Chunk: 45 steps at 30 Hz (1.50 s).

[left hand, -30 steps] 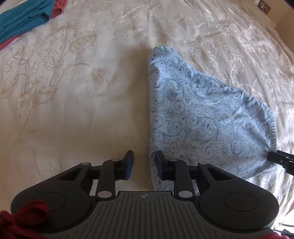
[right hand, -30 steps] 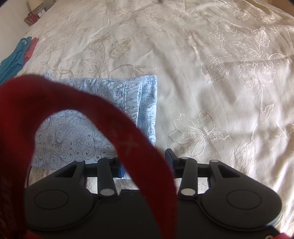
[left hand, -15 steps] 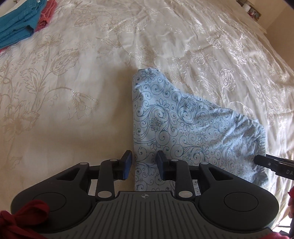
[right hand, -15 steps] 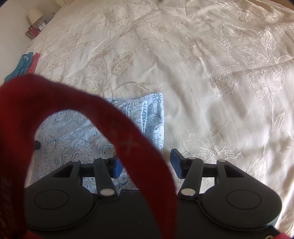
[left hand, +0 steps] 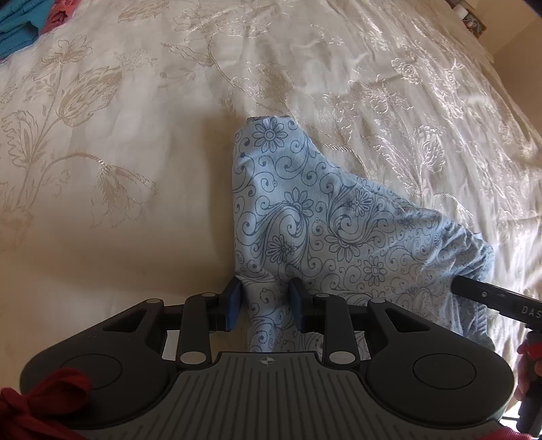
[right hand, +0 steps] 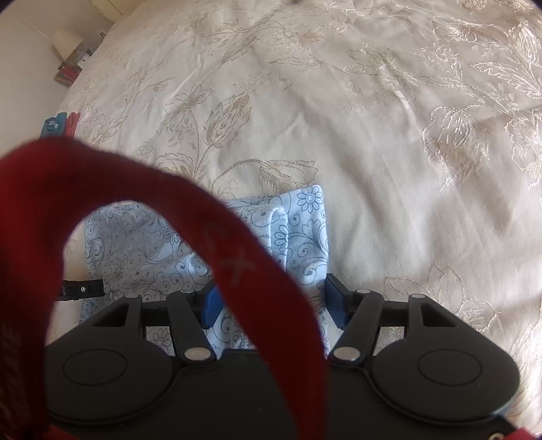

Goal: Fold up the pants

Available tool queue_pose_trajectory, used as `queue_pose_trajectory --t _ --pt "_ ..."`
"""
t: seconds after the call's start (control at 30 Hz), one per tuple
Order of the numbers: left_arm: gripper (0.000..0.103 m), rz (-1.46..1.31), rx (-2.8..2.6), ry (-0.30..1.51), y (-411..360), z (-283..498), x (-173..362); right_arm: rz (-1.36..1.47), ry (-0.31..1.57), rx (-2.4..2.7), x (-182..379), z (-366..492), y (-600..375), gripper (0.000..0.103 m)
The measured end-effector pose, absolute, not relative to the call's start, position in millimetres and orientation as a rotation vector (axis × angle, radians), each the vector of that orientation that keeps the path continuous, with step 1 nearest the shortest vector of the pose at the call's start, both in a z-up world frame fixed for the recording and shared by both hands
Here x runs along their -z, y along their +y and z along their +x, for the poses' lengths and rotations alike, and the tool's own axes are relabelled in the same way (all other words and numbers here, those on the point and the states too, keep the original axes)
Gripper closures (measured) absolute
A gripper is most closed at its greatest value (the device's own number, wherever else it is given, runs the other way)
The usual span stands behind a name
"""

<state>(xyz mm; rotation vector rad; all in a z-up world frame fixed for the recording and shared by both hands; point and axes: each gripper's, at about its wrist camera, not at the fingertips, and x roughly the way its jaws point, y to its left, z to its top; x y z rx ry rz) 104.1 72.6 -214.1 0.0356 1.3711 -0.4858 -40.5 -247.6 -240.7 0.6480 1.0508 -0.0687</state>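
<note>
Lying folded on the cream floral bedspread (left hand: 142, 210), the light-blue patterned pants (left hand: 325, 230) have a near edge between the pads of both tools: the left gripper (left hand: 265, 300) stands narrowly parted, while the right gripper (right hand: 273, 304) has just been opening and stands wide, squeezing nothing.

A cream bedspread (left hand: 142, 210) embroidered with flowers carries the folded pale-blue patterned pants (left hand: 338, 230) and, far off, teal and red clothes (left hand: 20, 27).

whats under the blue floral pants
The cream embroidered bedspread shows all around the pants, which lie on it. Anything beneath the fabric is covered.
</note>
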Motion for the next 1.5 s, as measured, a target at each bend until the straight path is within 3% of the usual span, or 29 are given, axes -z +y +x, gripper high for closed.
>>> queue_pose_trajectory --t 0.47,0.63,0.8,0.93,1.0,1.1,1.17,1.33,1.5 --pt "0.063 -0.107 0.497 1.376 104 110 213 0.616 1.043 0.031 240 -42 -246 0.037" --pt "0.053 -0.151 0.539 1.383 100 113 219 0.603 1.048 0.026 241 -40 -244 0.037" --pt "0.028 -0.196 0.598 1.375 80 112 223 0.596 1.05 0.023 241 -39 -244 0.037" --pt "0.026 -0.125 0.594 1.352 62 109 222 0.598 1.051 0.022 241 -38 -243 0.037" --pt "0.033 -0.098 0.573 1.357 59 109 220 0.601 1.05 0.019 240 -39 -244 0.038" --pt "0.054 -0.062 0.514 1.361 59 108 214 0.603 1.044 0.005 237 -40 -244 0.06" --pt "0.067 -0.094 0.509 1.358 66 109 211 0.598 1.037 -0.001 232 -41 -243 0.067" --pt "0.077 -0.07 0.51 1.292 66 101 196 0.587 1.022 0.002 214 -42 -238 0.075" --pt "0.084 -0.068 0.484 1.205 65 98 165 0.551 0.979 -0.029 182 -38 -233 0.076"
